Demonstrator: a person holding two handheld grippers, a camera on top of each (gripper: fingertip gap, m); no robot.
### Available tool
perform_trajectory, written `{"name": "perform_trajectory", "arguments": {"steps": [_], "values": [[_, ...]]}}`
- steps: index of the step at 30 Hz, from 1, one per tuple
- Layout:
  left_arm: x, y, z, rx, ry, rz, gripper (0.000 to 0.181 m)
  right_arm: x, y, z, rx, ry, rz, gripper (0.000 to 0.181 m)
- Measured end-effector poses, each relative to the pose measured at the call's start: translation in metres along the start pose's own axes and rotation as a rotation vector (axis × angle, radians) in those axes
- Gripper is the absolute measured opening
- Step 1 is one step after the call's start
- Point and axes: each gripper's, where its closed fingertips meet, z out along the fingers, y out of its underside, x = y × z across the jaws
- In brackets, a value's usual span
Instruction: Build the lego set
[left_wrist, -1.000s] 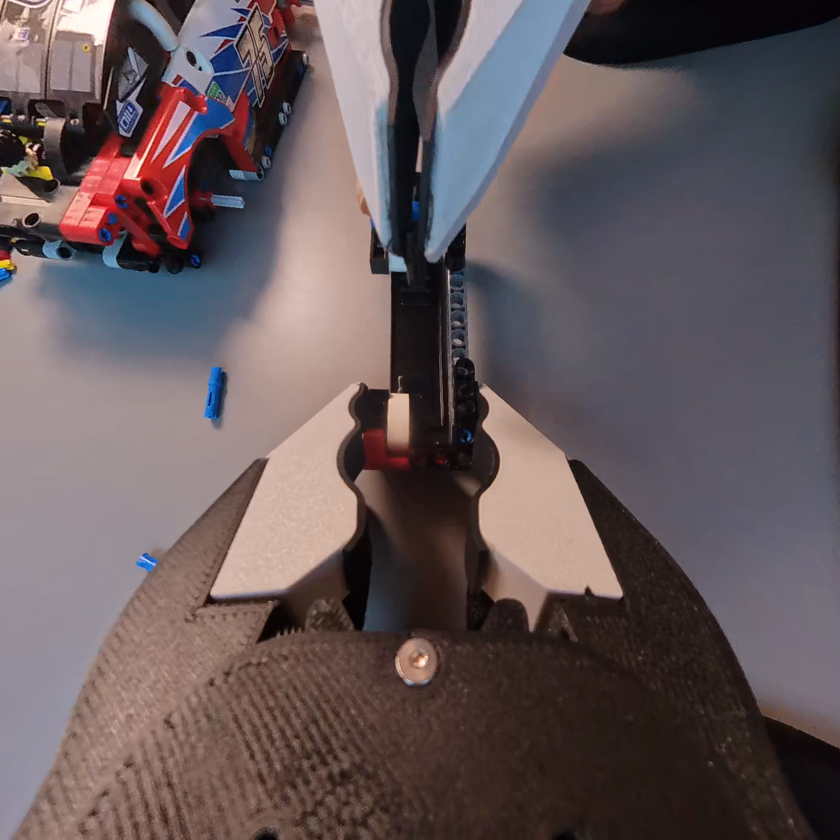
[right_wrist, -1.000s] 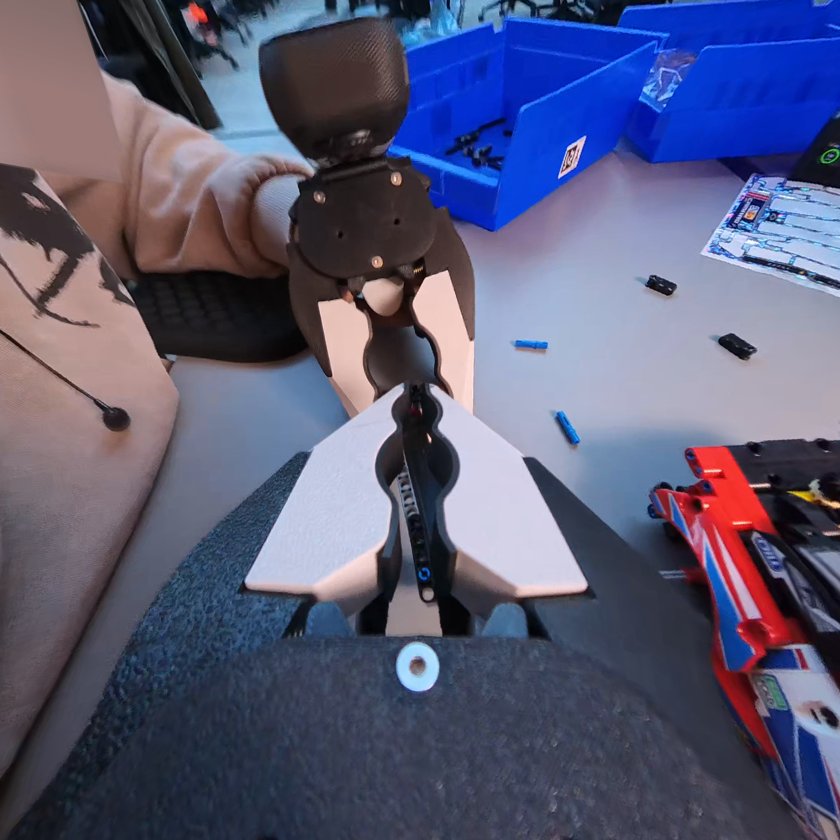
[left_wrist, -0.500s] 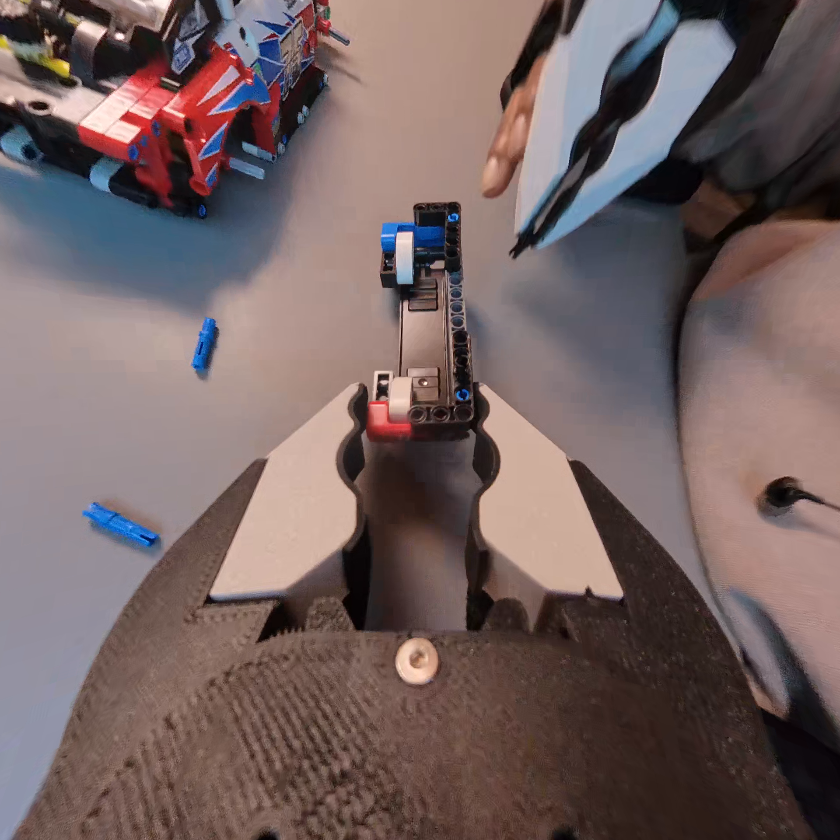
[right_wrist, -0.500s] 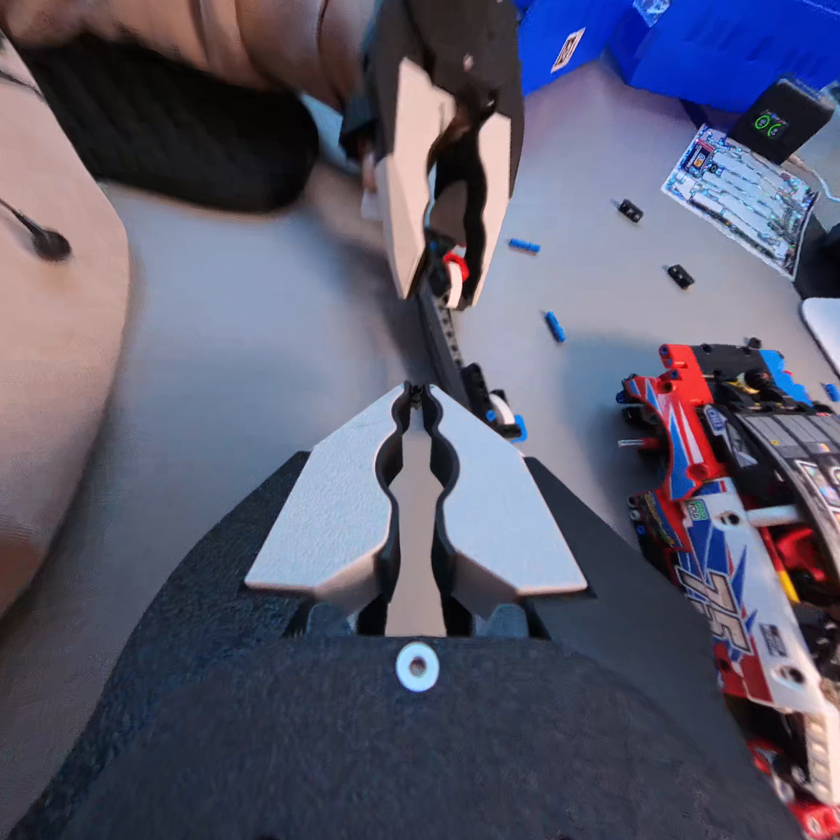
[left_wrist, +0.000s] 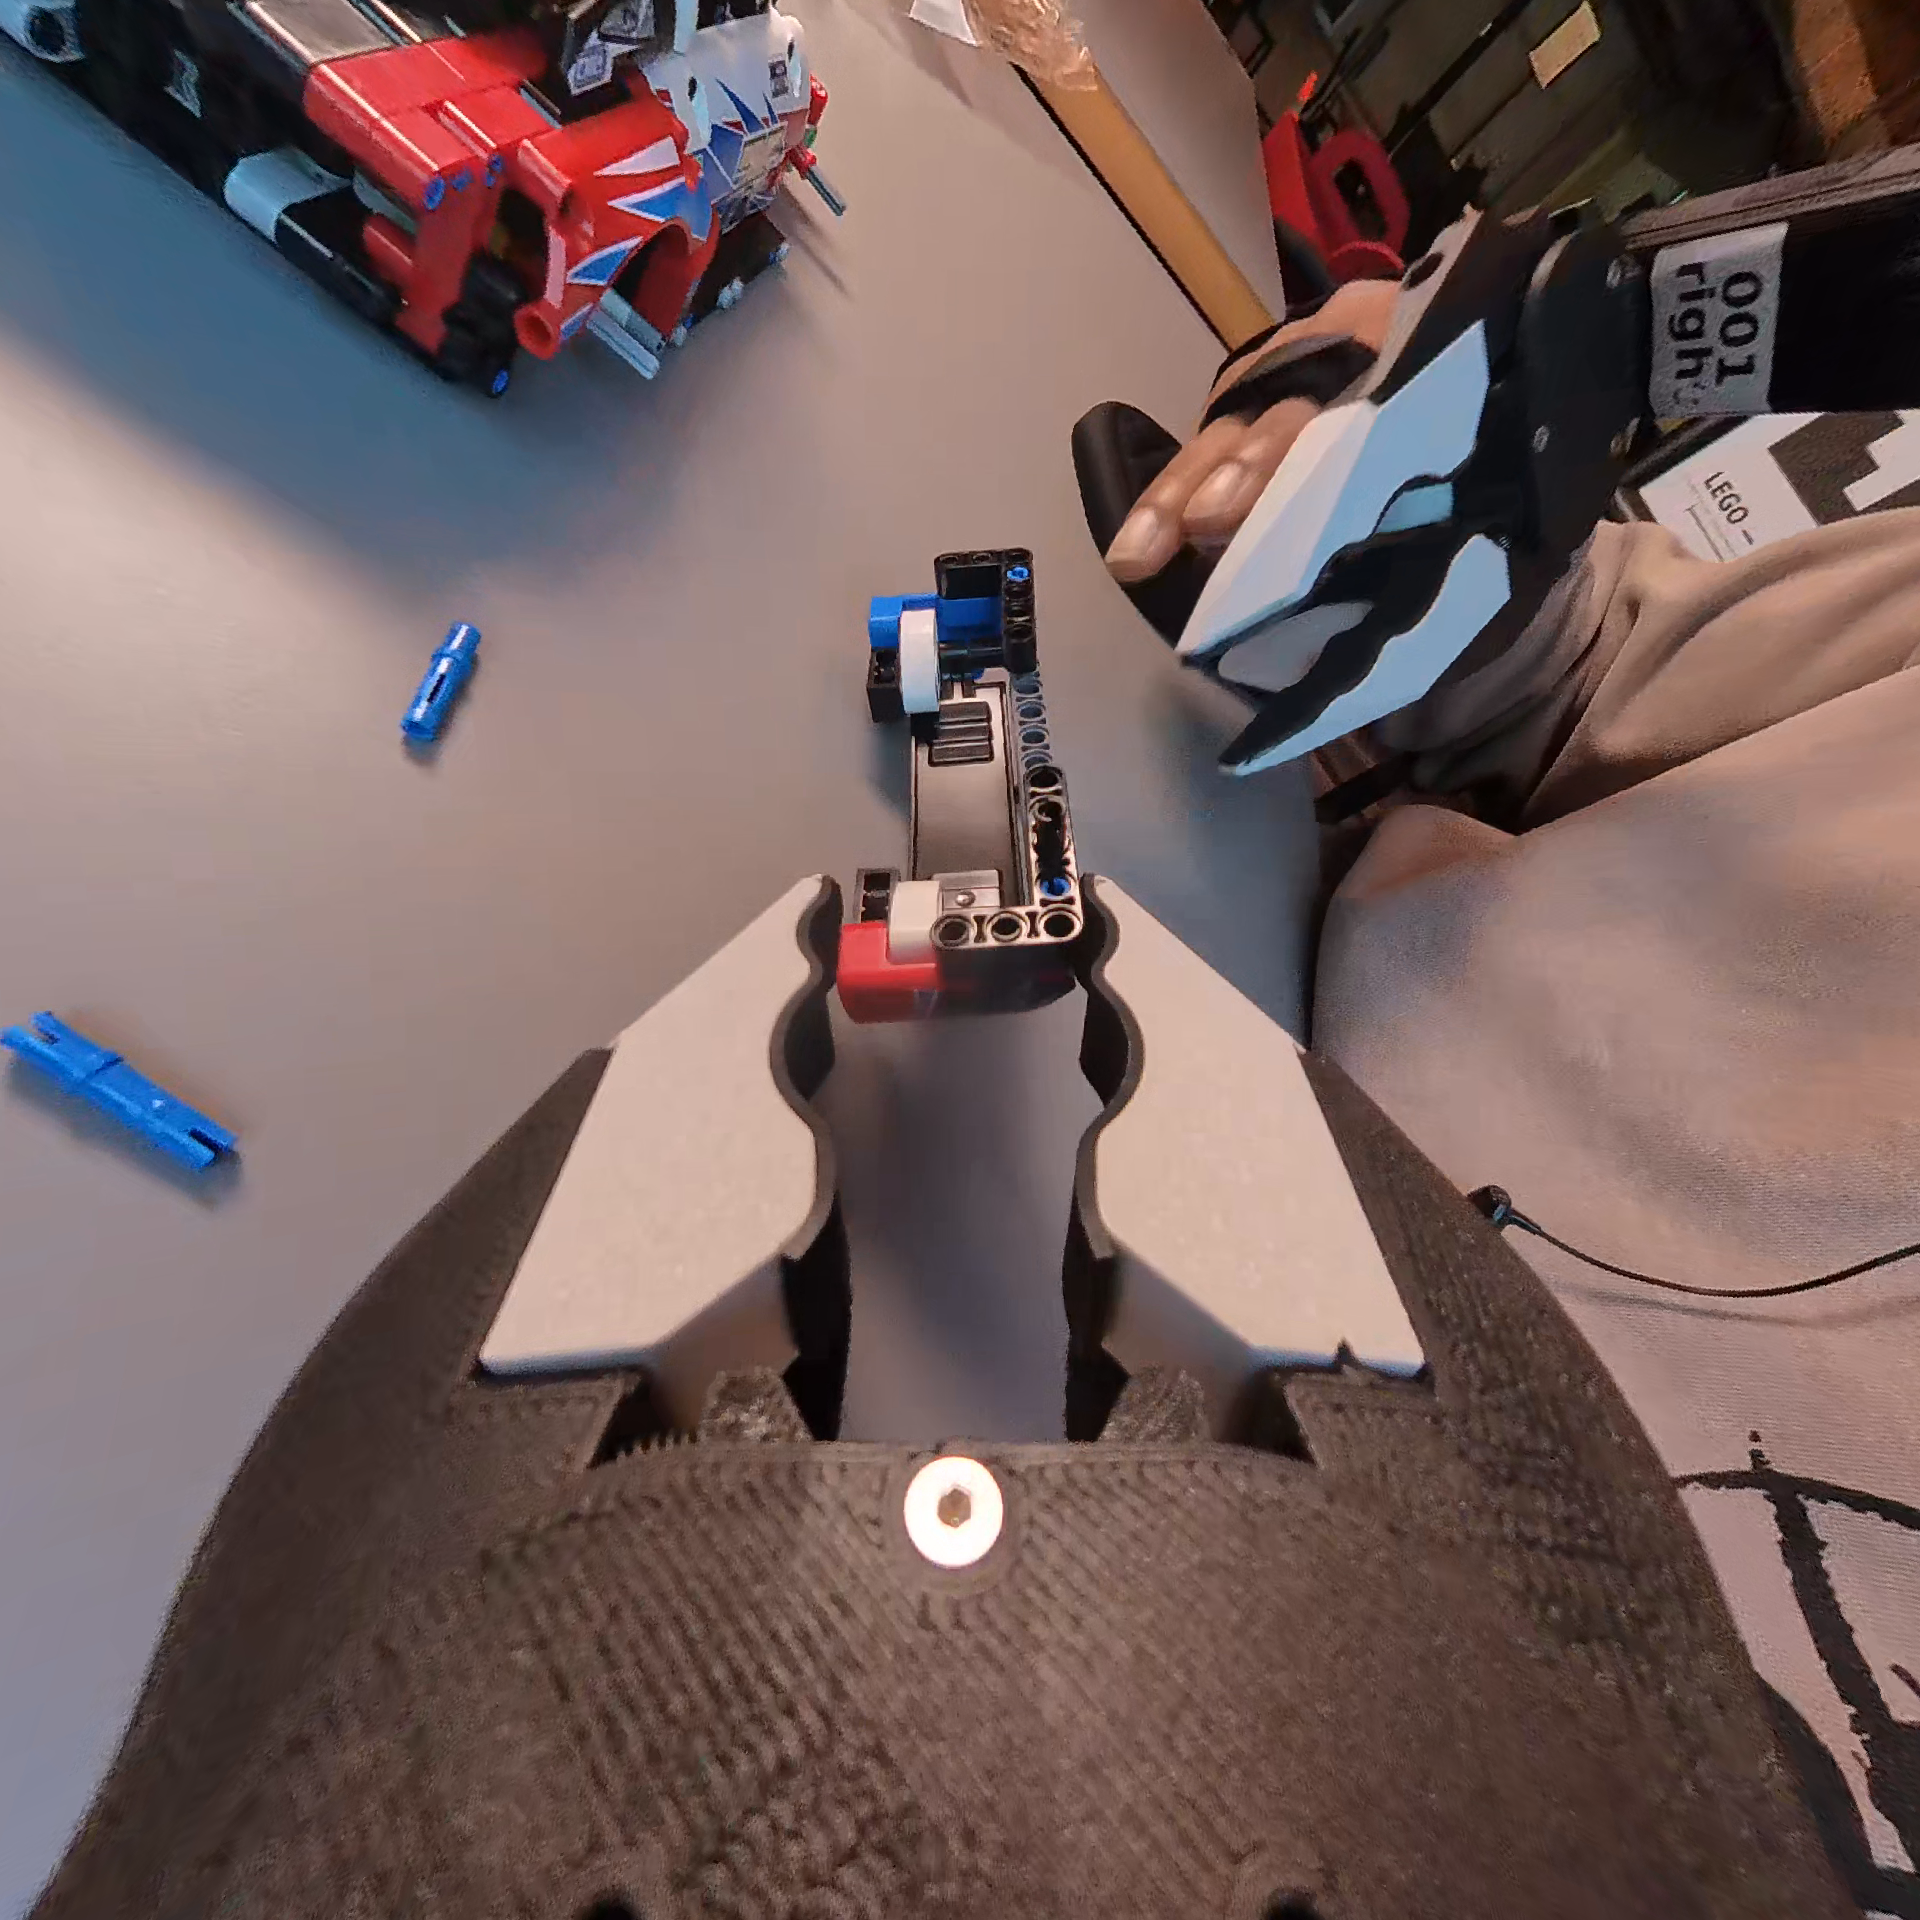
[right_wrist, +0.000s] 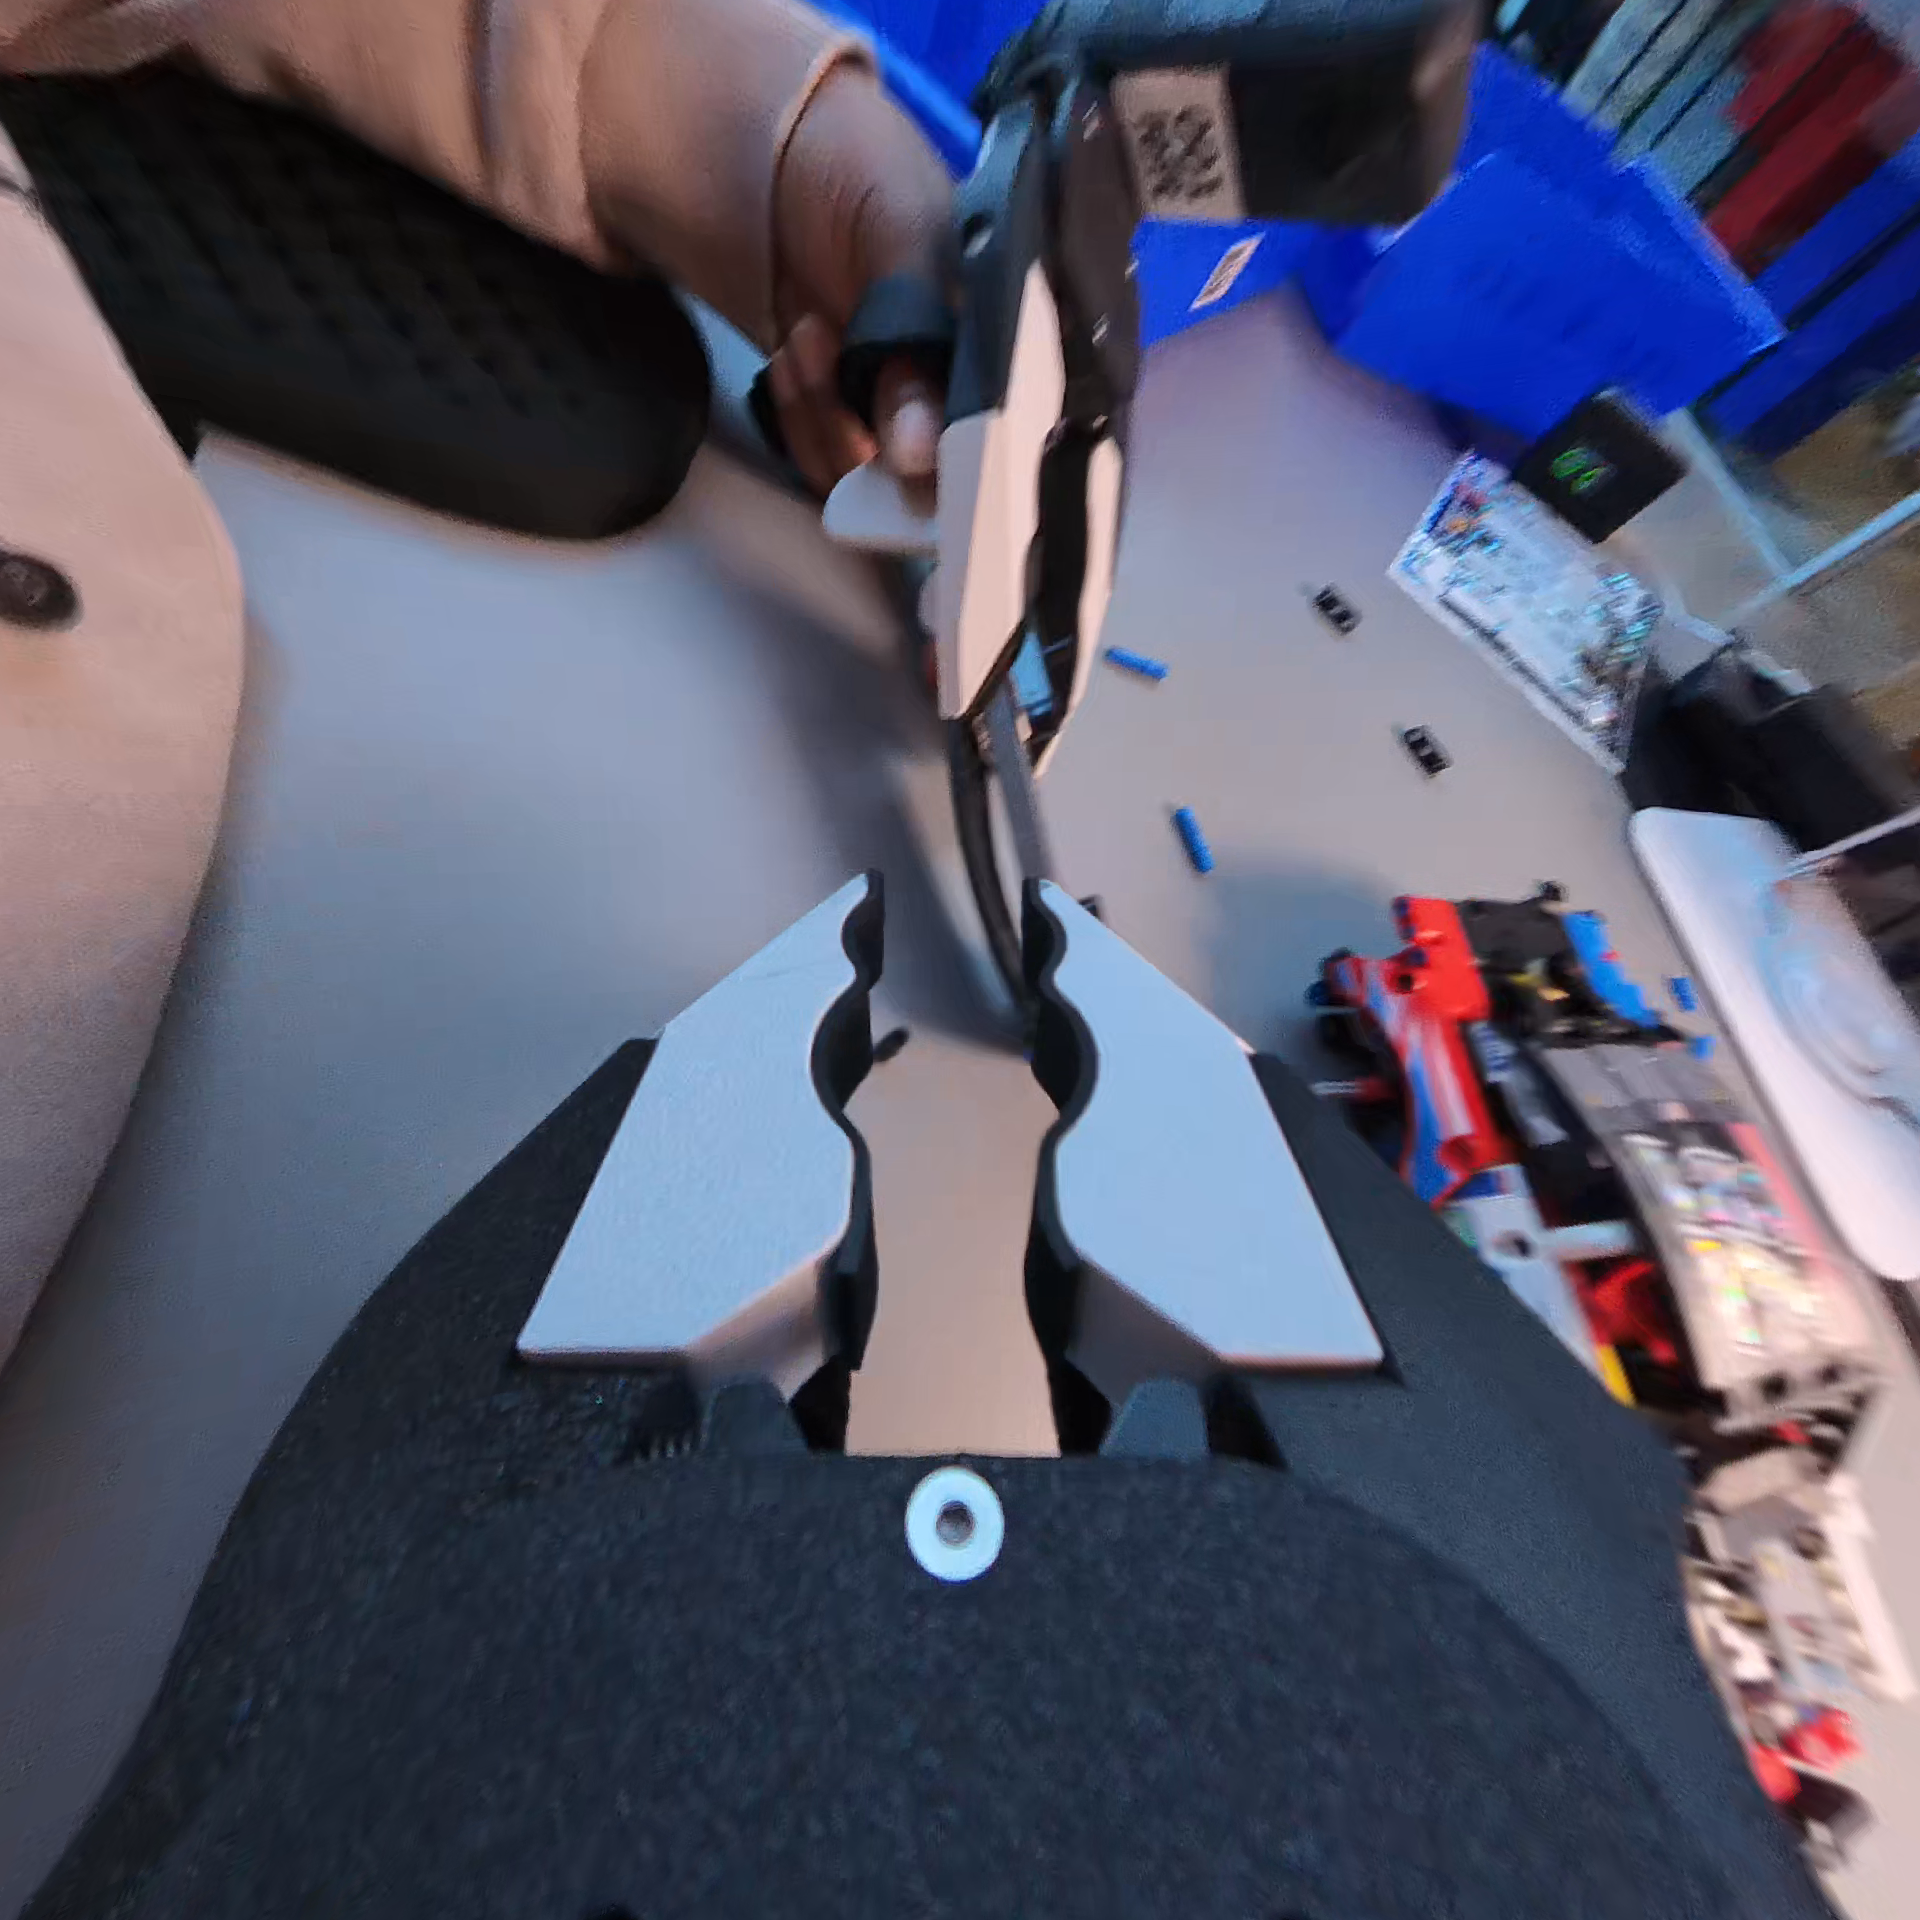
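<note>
The right tongs (left_wrist: 1262, 743), having just let go, are hanging narrowly parted and empty; the left tongs (left_wrist: 958, 914) are still gripping the black subassembly (left_wrist: 971, 790) alone.

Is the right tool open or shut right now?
Open. The right tool shows a clear gap between its grey fingers, nothing gripped; the grey table shows through.

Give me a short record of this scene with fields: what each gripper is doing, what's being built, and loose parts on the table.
left gripper: shut on the red end of the black beam assembly
right gripper: open, empty, off to the side of the assembly's far end
assembly: long, black, with blue and white parts at the far end
loose parts: two blue pins on the grey table
main model: red car, far left
</note>
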Motion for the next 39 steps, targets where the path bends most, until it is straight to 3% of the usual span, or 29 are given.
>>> {"name": "perform_trajectory", "arguments": {"steps": [1,6,8,11,13,16,20,23,24,33,39], "values": [[0.0,-0.001,0.0,0.005,0.006,-0.015,0.043,0.01,-0.009,0.0,0.006,0.047,-0.034,0.025],[0.001,-0.004,0.001,0.021,0.021,-0.059,0.043,0.021,-0.009,0.048,-0.165,0.129,-0.333,0.039],[0.0,-0.005,0.001,0.044,0.021,-0.07,0.043,0.016,-0.004,0.066,-0.201,0.098,-0.399,0.028],[0.005,-0.008,-0.009,0.088,0.039,-0.002,0.047,0.019,-0.009,0.071,-0.172,0.077,-0.365,0.025],[0.018,-0.007,-0.015,0.096,0.09,0.061,0.065,0.021,-0.012,0.068,-0.136,0.052,-0.298,0.025],[0.011,-0.007,-0.02,0.092,-0.061,0.289,0.068,0.025,-0.014,0.064,-0.093,0.019,-0.213,0.025],[0.003,-0.02,-0.026,0.123,-0.352,0.701,0.054,0.025,-0.019,0.061,-0.037,-0.038,-0.13,0.025],[0.012,-0.018,-0.021,0.107,-0.405,0.893,0.044,0.021,-0.023,0.059,-0.012,-0.081,-0.108,0.025],[0.014,-0.019,-0.02,0.109,-0.416,0.925,0.032,0.02,-0.023,0.059,-0.01,-0.093,-0.106,0.025],[0.015,-0.023,-0.022,0.081,-0.492,0.964,0.032,0.024,-0.037,0.058,0.004,-0.06,-0.066,0.032],[0.016,-0.027,-0.025,0.099,-0.502,0.948,0.032,0.03,-0.042,0.058,0.006,0.032,-0.154,0.036]]}}
